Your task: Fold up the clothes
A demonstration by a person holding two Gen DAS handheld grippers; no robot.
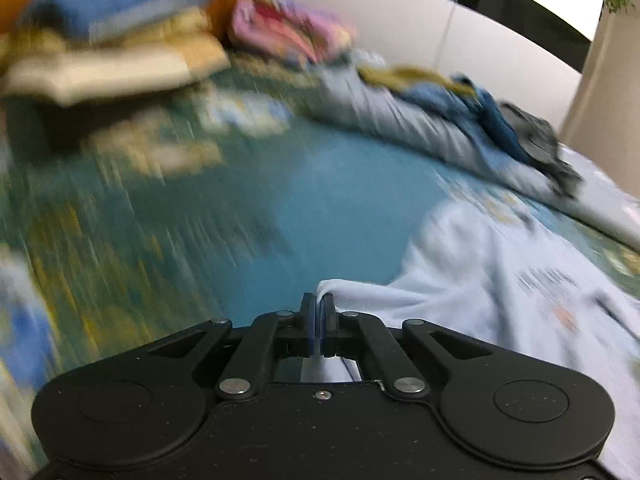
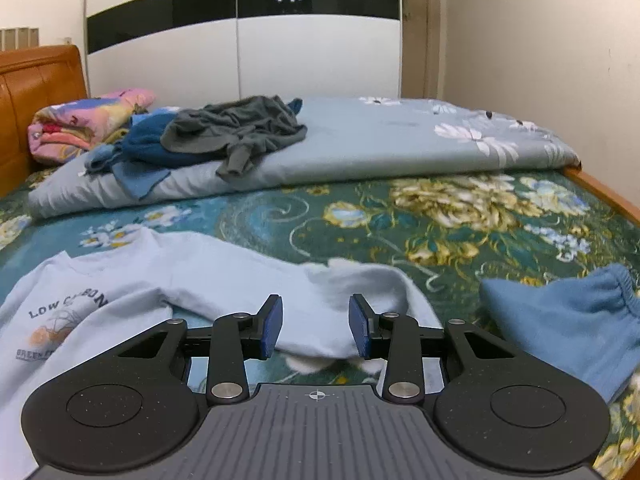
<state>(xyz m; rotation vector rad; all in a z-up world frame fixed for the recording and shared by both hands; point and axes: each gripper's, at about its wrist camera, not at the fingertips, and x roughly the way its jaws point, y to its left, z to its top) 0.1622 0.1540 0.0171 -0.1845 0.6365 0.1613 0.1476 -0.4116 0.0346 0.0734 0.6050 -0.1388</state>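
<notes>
- The bed fills both views, covered by a green sheet with a flower print; every place below is told from it.
- A wardrobe with white doors and a black band stands behind the bed's far side.
- A folded pale grey quilt with white flowers lies along the far side of the bed.
- A pale blue sweatshirt with printed letters on its chest lies spread on the near part of the bed, one sleeve reaching across toward the right gripper.
- A heap of unfolded clothes, dark grey on top of blue, sits on the quilt toward the head of the bed.
- A blue knit garment lies on the near right part of the bed, apart from the sweatshirt.
- A pink patterned blanket, folded, rests at the head of the bed by the orange headboard.
- The right gripper hangs just over the sweatshirt's sleeve, its fingers spread wide with nothing between them.
- The left gripper is clenched on a fold of the sweatshirt's edge, the cloth pinched between its blue pads; the rest of that view is heavily blurred.
</notes>
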